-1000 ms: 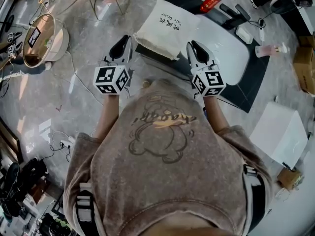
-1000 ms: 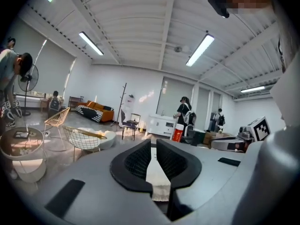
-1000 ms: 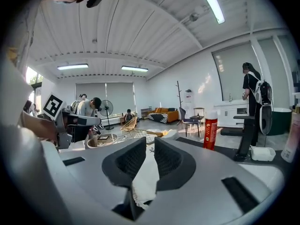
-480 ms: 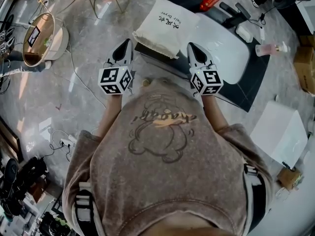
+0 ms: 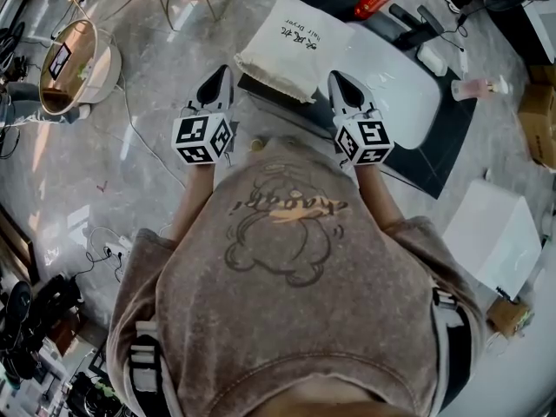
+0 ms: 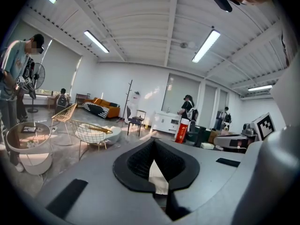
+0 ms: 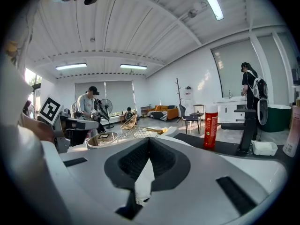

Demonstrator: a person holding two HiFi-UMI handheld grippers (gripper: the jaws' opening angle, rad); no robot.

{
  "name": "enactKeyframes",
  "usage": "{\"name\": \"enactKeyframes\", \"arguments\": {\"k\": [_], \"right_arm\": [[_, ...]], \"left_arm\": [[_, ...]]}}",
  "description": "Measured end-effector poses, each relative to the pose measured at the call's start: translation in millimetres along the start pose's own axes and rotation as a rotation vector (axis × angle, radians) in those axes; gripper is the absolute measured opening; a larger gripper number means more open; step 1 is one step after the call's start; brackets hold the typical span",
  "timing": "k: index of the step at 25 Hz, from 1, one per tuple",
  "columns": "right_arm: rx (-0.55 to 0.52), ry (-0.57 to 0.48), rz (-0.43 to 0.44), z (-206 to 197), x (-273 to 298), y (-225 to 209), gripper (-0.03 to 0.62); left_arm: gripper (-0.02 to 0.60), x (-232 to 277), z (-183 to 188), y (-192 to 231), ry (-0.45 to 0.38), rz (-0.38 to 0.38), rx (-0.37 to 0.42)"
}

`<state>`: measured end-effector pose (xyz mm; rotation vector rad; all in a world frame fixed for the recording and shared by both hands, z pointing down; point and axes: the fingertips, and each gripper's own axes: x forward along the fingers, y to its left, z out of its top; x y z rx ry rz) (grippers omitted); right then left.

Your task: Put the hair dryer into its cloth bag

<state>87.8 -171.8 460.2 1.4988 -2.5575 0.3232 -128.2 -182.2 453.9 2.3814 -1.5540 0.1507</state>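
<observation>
On cloth bag edges, hand-held grippers clamped

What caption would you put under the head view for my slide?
Shut left gripper and right gripper flank the plump cloth bag on a dark counter beside a white basin.

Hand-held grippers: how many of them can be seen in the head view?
2. The left hand-held gripper is just left of the cloth bag's near edge; the right hand-held gripper is just right of it. No others seem hidden.
</observation>
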Motion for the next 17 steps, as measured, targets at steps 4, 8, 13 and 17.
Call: {"name": "enactKeyframes", "arguments": {"k": [4,8,13,17], "right_arm": [[-0.014,0.011,0.012,1.1,2.3,3.1,-0.005],[-0.019,0.023,0.023,-1.2,2.9,3.9,-0.005],[-0.019,0.031,0.034,-3.1,5.4,5.1,-0.005],[-0.024,0.033,0.044,-3.2,7.8,5.1,-0.005]], "left_arm": [[0.018,0.4,1.9,-0.5,0.005,0.006,0.01],[0.018,1.1,2.7,0.4,0.005,0.017,0.004],[0.018,1.1,3.9,3.9,0.003,0.034,0.004],[0.018,3.2,2.7,5.4,0.005,0.042,-0.003]]}}
